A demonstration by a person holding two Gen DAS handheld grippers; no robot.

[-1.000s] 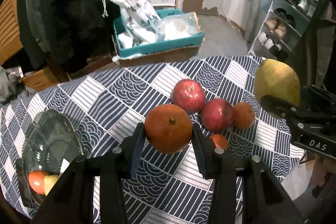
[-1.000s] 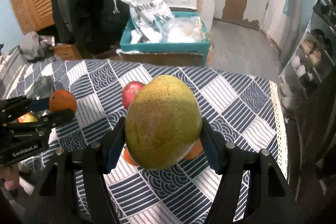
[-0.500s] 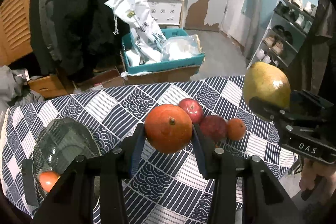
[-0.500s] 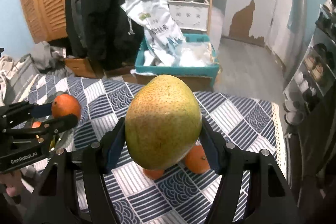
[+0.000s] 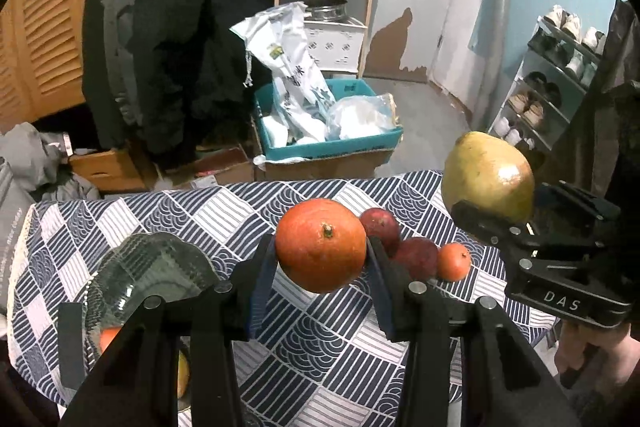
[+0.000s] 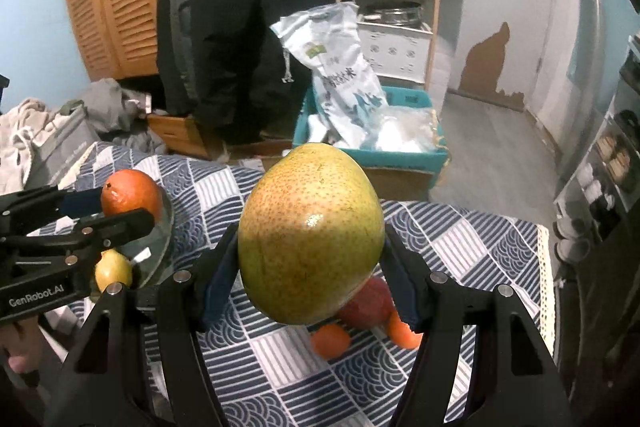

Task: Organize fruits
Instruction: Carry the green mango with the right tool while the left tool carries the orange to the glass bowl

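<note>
Patterned worktop [image 5: 168,215] below w/ glass bowl [image 5: 152,271]; I'm gripping an orange [image 5: 321,245] in left fingers [image 5: 321,259], pear [image 6: 310,233] in right fingers [image 6: 312,263].

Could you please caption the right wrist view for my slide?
Right tool holds a large pear above the patterned tablecloth.

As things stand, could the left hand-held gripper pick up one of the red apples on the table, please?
Probably not yet: the left hand-held gripper is already shut on an orange, so its fingers are full. The red apples lie uncovered on the tablecloth beyond it.
</note>
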